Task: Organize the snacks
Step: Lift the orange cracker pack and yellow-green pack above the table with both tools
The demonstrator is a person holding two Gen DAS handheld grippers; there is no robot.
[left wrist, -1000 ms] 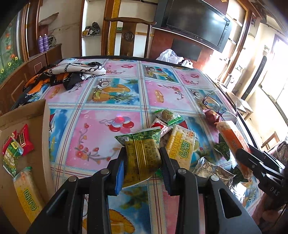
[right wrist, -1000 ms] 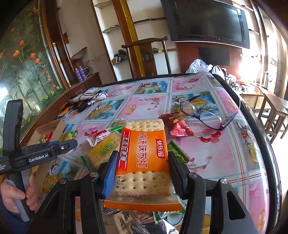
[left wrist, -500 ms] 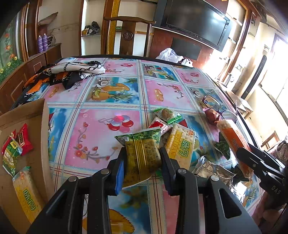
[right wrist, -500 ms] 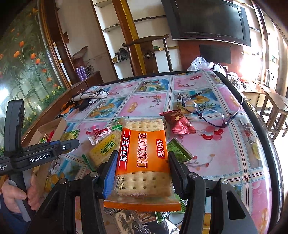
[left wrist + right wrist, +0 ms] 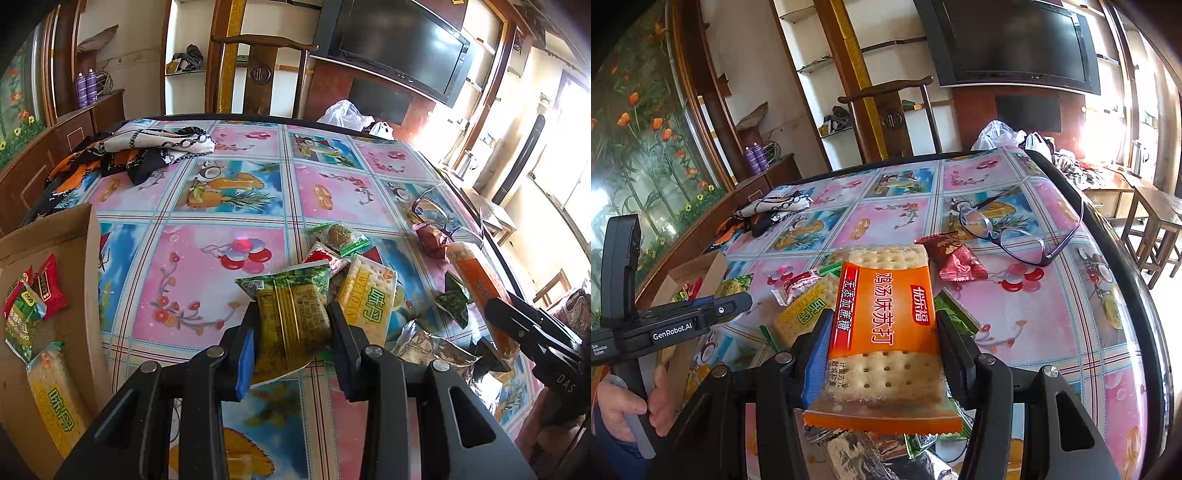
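Snacks clamped in both tongs, green packet (image 5: 291, 317) in left gripper (image 5: 291, 343), orange cracker pack (image 5: 886, 332) in right gripper (image 5: 882, 354).

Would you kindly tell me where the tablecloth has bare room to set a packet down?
Bare cloth runs between the cardboard box and the snack pile, and beyond the pile towards the scarf. It is crowded around the eyeglasses and the silver wrapper.
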